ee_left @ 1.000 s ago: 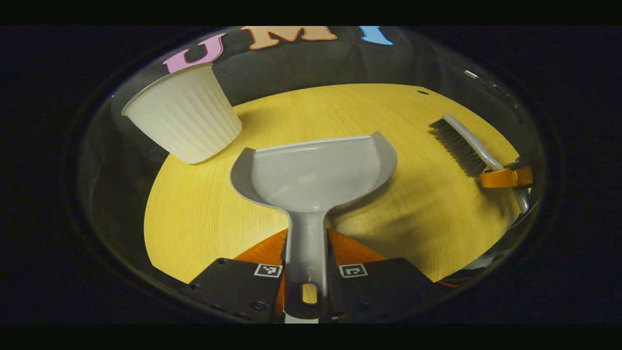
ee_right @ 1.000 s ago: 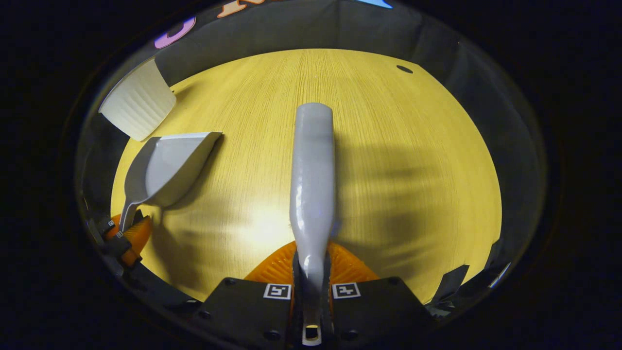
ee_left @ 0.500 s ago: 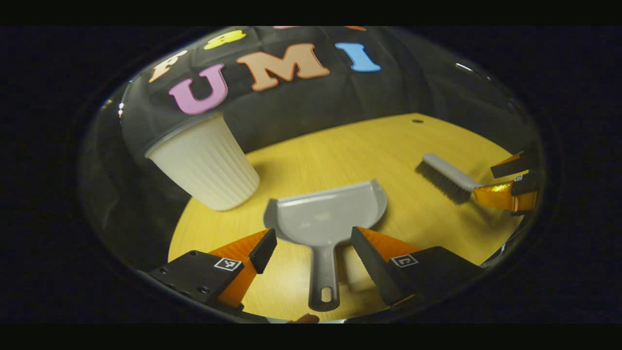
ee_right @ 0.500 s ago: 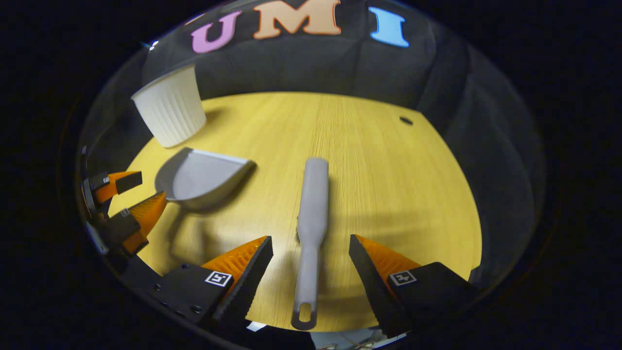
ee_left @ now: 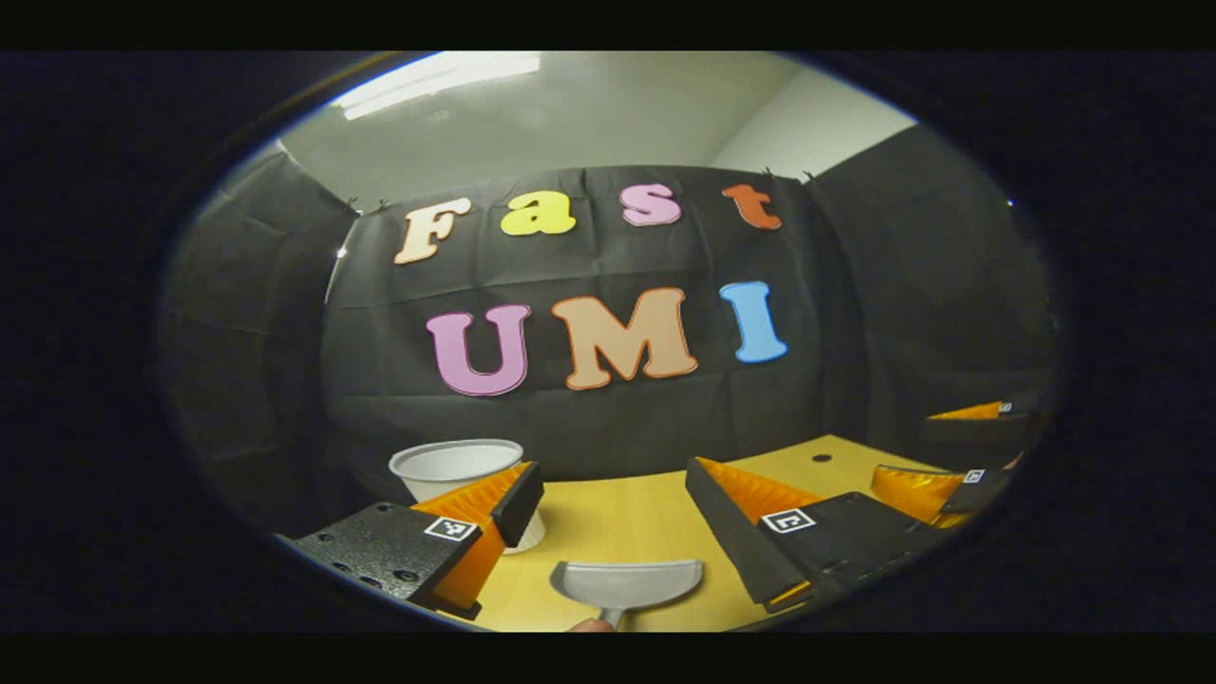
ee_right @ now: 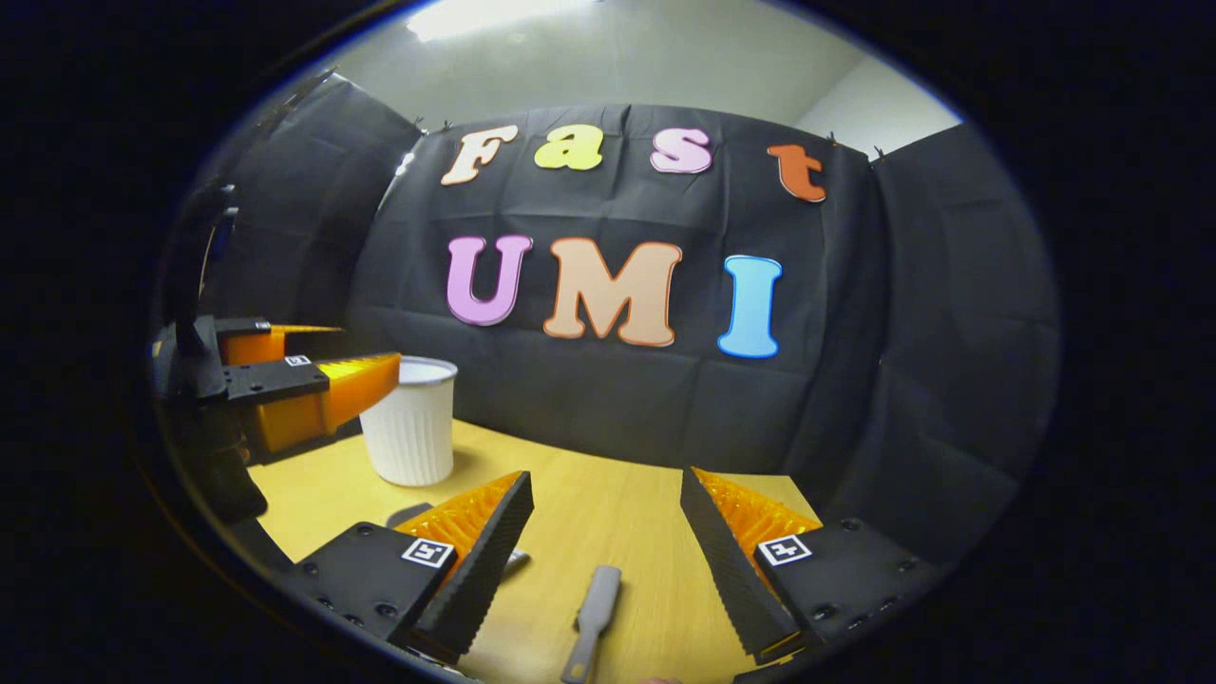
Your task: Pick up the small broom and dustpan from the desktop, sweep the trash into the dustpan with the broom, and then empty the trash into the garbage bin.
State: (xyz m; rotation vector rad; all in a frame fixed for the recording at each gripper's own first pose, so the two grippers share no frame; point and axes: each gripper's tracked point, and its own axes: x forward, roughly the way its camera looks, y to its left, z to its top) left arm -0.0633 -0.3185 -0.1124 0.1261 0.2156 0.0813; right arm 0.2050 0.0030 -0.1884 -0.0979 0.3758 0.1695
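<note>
Black-draped booth, yellow wooden desk [ee_right: 608,503]. Broom [ee_right: 591,608] flat on desk, long axis running away from camera, handle nearest, between right claw [ee_right: 608,518] fingers without touching; jaws wide apart, empty. Dustpan [ee_left: 627,579] flat on desk below left claw [ee_left: 613,494], mouth facing far wall, handle toward camera; jaws spread, holding nothing. White ribbed bin [ee_right: 411,421] upright at far left, near desk's back edge. Bare desk between broom and far wall.

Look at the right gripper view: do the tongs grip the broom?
No: the right tongs stand wide open, and the broom lies loose on the desk between them.
</note>
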